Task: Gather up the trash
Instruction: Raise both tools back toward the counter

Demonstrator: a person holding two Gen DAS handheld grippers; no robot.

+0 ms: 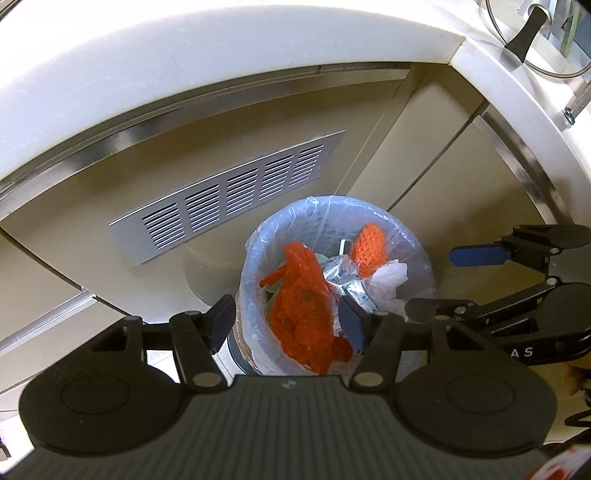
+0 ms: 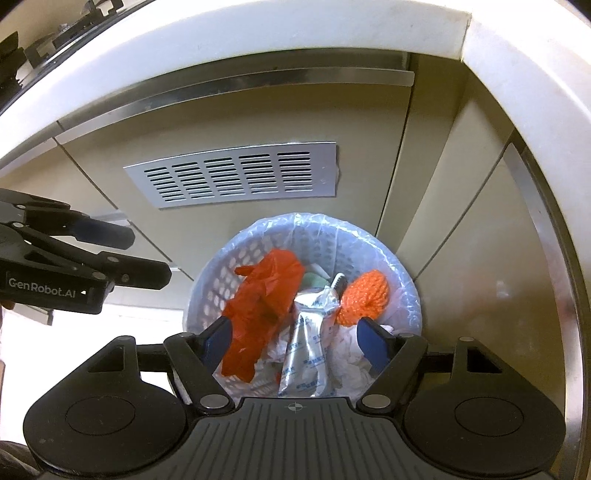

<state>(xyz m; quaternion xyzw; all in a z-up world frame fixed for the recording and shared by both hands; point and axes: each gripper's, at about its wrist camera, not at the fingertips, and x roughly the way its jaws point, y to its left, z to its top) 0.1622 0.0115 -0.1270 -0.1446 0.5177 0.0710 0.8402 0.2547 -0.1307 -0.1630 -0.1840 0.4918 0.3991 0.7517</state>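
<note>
A pale lattice waste basket (image 2: 306, 218) (image 1: 417, 236) lined with a clear plastic bag stands on the floor in the cabinet corner. Inside lie a crumpled red plastic bag (image 2: 262, 295) (image 1: 303, 306), an orange knitted ball (image 2: 365, 295) (image 1: 371, 251), a silver foil wrapper (image 2: 306, 350) (image 1: 351, 284) and white tissue (image 2: 351, 350) (image 1: 388, 280). My right gripper (image 2: 295, 341) (image 1: 430, 282) hovers above the basket, open, with nothing between its fingers. My left gripper (image 1: 287, 325) (image 2: 147, 254) hangs over the basket's left side, also open and empty.
Beige cabinet fronts with a metal vent grille (image 1: 229, 195) (image 2: 236, 177) rise behind the basket. A white countertop edge (image 1: 221, 48) overhangs above. A glass pot lid with a black handle (image 1: 524, 33) lies on the counter at top right; a stove grate (image 2: 44, 40) is at top left.
</note>
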